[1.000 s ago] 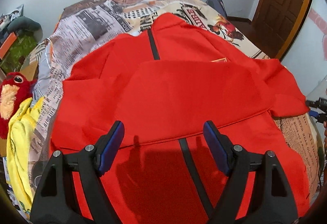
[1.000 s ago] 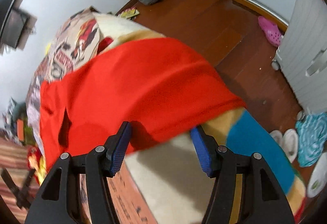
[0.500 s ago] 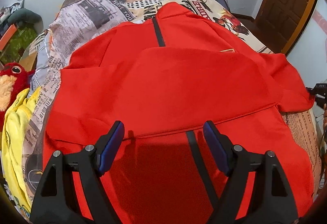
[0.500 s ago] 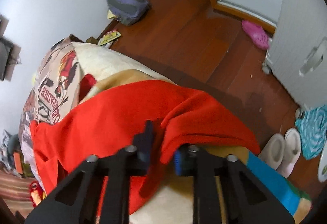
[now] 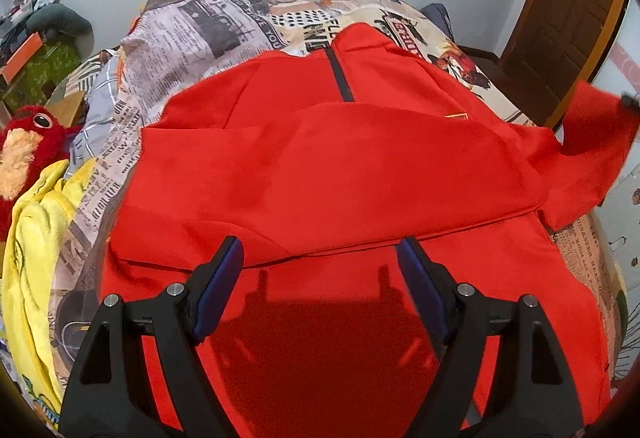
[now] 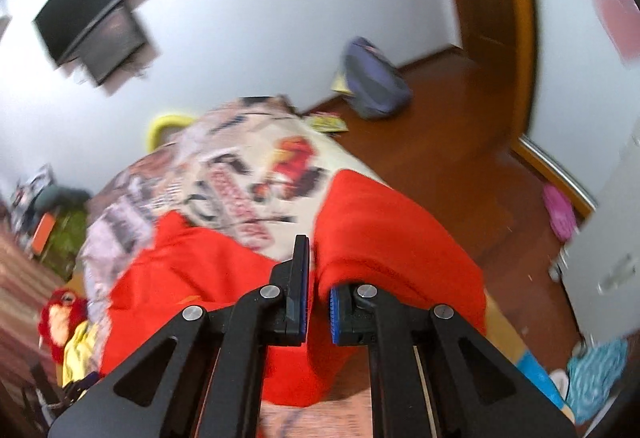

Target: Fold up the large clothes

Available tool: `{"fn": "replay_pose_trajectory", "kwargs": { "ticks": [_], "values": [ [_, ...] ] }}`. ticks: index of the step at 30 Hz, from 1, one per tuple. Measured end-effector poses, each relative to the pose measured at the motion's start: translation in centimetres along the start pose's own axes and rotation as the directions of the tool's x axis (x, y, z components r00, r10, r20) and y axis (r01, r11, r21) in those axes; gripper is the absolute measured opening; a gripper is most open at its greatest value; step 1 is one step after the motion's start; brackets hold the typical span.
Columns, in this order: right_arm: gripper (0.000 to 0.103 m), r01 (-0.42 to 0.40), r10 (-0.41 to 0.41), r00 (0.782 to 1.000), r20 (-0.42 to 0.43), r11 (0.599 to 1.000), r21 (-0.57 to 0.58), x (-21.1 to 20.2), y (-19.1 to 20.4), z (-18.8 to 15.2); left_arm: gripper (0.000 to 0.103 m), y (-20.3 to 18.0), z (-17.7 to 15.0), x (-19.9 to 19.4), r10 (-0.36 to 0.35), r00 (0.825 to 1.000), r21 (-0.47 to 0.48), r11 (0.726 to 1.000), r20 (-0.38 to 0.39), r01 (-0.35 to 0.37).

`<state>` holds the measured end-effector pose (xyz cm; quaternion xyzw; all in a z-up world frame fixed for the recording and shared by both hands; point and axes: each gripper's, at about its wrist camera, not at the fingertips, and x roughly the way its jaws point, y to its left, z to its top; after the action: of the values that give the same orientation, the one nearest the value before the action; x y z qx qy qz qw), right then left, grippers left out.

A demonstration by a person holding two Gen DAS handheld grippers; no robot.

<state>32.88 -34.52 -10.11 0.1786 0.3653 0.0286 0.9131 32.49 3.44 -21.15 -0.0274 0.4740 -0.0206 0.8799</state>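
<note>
- You are working over a bed [image 5: 192, 38] covered with a newspaper-print bedspread, in a white-walled room with a brown wooden floor [image 6: 460, 126] and a dark wooden door [image 5: 568, 18] at the far right.
- The red jacket [image 5: 340, 166] lies spread across most of the bedspread, front up, its dark zipper [image 5: 340, 78] running toward the far edge of the bed; one sleeve is folded across the chest.
- Your left gripper [image 5: 320, 278] hovers over the jacket near the bed's near edge, jaws standing wide apart with nothing between them, its shadow falling on the red cloth.
- Your right gripper [image 6: 318, 298] has its jaws pinched closed on a fold of the jacket's other sleeve [image 6: 392, 238], and the cloth drapes over and to the right of the blue pads.
- Only the left wrist view shows that sleeve [image 5: 592, 126] raised off the bed's right edge, with the tip of the right gripper at its top corner.
- Only the right wrist view, which is blurred, shows a wall-mounted television [image 6: 92, 22], a purple backpack [image 6: 376, 86] on the floor, and a pink slipper [image 6: 560, 214].
- Both views show a red plush toy [image 5: 28, 154] and a yellow garment [image 5: 36, 246] at the bed's left edge.
</note>
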Motion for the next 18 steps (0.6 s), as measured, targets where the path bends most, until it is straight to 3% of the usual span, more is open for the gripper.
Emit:
{"fn": "replay_pose_trajectory", "kwargs": {
  "ticks": [8, 14, 18],
  "values": [
    [0.007, -0.122, 0.114, 0.992, -0.055, 0.98, -0.16, 2.5, 10.5, -0.6, 0.079, 2.4, -0.8, -1.8, 0.007, 0.999, -0.011, 1.0, 0.044, -0.006],
    [0.007, -0.196, 0.149, 0.972, -0.182, 0.941, -0.276, 6.5, 18.1, -4.6, 0.079, 4.3, -1.8, -2.5, 0.041, 0.997, 0.0, 0.999, 0.061, -0.042],
    [0.007, -0.238, 0.115, 0.933, -0.34, 0.907, -0.348, 10.7, 21.6, -9.6, 0.079, 5.4, -2.4, -2.6, 0.062, 0.997, 0.007, 0.998, 0.056, -0.062]
  ]
}}
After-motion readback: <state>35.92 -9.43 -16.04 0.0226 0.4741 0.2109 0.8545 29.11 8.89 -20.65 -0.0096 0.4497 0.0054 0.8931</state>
